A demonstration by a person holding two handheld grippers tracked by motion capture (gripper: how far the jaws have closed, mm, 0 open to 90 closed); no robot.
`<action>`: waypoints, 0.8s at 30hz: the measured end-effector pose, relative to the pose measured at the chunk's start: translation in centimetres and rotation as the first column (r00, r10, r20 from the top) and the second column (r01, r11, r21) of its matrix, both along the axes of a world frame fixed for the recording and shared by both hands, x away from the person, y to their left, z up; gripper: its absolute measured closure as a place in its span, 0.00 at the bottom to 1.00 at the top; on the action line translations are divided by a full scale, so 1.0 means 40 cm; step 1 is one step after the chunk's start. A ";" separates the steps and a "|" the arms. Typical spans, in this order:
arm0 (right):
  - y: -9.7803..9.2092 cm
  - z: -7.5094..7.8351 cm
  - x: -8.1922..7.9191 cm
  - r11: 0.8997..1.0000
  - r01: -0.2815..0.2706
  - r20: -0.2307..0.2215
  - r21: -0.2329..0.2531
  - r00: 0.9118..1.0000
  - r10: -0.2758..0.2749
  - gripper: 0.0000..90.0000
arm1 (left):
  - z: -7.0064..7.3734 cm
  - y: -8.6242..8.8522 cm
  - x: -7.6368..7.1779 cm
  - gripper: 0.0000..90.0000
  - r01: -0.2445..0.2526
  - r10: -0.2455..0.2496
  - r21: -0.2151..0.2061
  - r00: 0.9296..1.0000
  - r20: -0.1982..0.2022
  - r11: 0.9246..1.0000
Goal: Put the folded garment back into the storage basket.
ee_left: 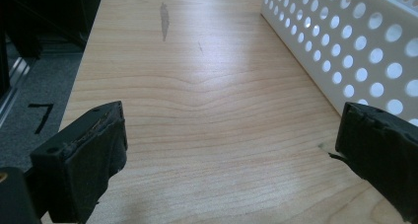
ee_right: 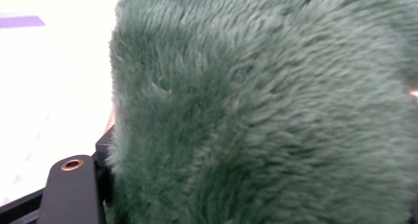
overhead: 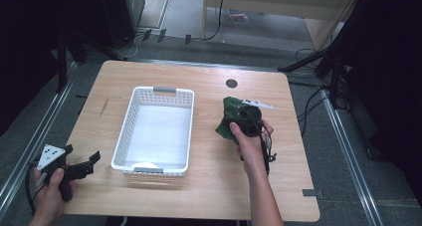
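Observation:
A dark green plush toy [overhead: 228, 111] is right of the white basket [overhead: 128, 121], just above the table, with my right gripper [overhead: 240, 121] shut on it. In the right gripper view its fur [ee_right: 256, 110] presses close against the camera, and one black jaw shows at the lower left. My left gripper [overhead: 82, 156] is over the table's front left corner, pointing along the basket's left side. Its jaws stand wide open with nothing between them, bare wood under the left gripper [ee_left: 231, 150].
The perforated basket wall [ee_left: 355, 51] runs close along the right jaw of the left gripper. A round cable hole [overhead: 231, 83] sits in the wooden table [overhead: 209, 186] behind the plush. Dark stands and cables surround the table on the floor.

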State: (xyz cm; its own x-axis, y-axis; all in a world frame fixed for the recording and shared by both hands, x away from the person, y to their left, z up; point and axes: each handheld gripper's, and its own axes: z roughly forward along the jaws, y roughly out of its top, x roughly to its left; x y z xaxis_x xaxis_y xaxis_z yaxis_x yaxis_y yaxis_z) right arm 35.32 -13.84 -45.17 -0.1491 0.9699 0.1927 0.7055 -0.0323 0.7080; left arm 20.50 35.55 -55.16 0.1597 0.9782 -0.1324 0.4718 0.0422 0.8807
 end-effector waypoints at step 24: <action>0.185 0.097 -0.013 0.995 -0.102 0.030 0.012 0.994 0.102 0.27 | 0.000 -0.001 0.000 0.00 0.003 -0.003 0.001 1.000 0.005 1.000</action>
State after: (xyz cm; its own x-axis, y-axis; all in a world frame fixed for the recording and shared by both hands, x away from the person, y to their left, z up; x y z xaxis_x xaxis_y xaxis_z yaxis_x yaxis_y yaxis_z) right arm 34.82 -6.45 -41.27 -0.2530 0.9467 0.1993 0.6844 0.0295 0.7285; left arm 20.51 35.52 -55.18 0.1632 0.9779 -0.1309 0.4676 0.0401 0.8830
